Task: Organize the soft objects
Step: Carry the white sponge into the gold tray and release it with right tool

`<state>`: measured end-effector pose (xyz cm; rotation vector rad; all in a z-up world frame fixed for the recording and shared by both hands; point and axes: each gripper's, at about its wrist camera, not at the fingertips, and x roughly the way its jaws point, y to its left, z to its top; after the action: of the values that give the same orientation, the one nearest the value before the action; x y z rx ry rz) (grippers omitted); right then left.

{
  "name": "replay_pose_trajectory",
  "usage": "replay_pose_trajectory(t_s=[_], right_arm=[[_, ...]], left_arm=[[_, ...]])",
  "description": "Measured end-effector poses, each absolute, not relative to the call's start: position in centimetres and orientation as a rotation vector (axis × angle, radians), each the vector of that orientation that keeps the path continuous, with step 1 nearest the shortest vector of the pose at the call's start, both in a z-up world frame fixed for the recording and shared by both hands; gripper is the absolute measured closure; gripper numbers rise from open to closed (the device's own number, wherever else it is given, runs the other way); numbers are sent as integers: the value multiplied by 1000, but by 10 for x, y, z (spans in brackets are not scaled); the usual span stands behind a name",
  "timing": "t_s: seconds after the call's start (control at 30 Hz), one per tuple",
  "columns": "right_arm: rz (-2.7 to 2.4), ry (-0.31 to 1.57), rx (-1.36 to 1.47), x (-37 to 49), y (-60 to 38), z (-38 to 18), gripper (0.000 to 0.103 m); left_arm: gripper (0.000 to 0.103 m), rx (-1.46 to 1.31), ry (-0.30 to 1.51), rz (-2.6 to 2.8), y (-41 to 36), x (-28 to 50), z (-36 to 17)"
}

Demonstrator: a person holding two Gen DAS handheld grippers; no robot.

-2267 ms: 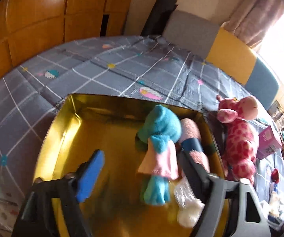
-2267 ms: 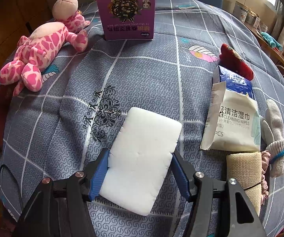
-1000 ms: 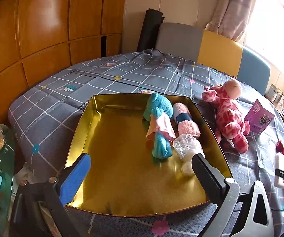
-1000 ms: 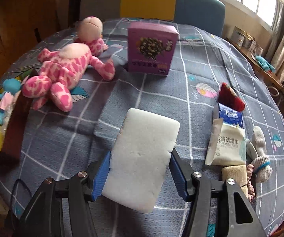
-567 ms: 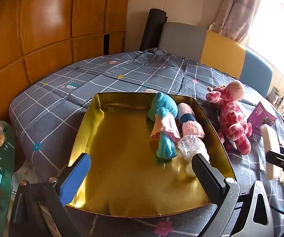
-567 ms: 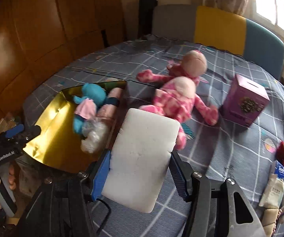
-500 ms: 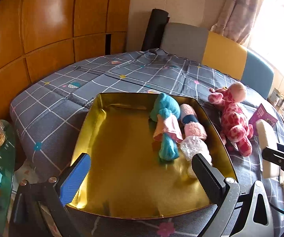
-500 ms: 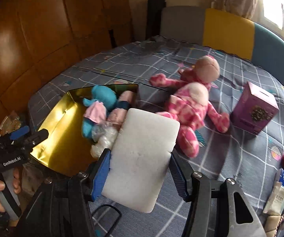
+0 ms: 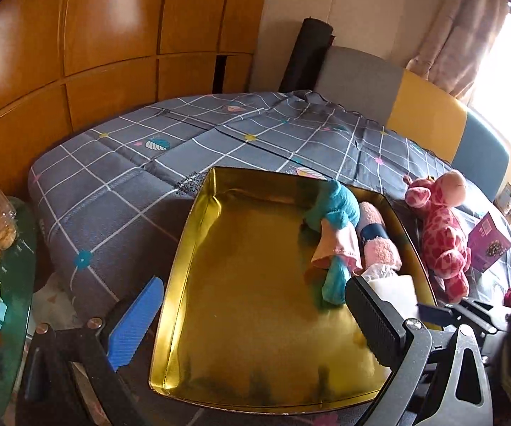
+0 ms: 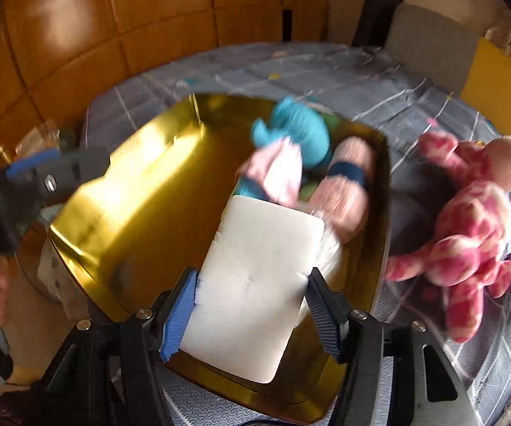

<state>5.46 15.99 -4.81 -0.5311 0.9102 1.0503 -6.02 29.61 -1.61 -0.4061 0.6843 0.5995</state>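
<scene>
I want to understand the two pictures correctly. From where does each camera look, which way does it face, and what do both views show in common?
Left wrist: sits on the left gripper, looks down over the gold tray toward the bed; its own open fingers show, with nothing between them.
Right wrist: sits on the right gripper, looks down into the tray's near corner; its fingers flank the white sponge, and its jaws have just been opening.
Shared: tray, teal plush doll, pink giraffe, and each view catches the other gripper.

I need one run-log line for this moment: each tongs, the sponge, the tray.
left tongs: open, empty | right tongs: jaws just opening, white sponge between them | gold tray: under sponge
</scene>
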Motion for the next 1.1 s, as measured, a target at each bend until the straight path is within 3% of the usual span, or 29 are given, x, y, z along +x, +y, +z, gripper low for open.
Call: replay_pose_trajectory(t_s=[0.2, 0.33, 1.1], right_arm=[[1067, 950, -460, 57, 151, -48, 34], [1074, 990, -405, 61, 143, -44, 23], [688, 851, -286, 93, -12, -1, 23]], left_arm=[[0, -398, 695, 582, 291, -57, -19], [0, -399, 691, 573, 290, -57, -17], [0, -235, 698, 378, 216, -37, 2]])
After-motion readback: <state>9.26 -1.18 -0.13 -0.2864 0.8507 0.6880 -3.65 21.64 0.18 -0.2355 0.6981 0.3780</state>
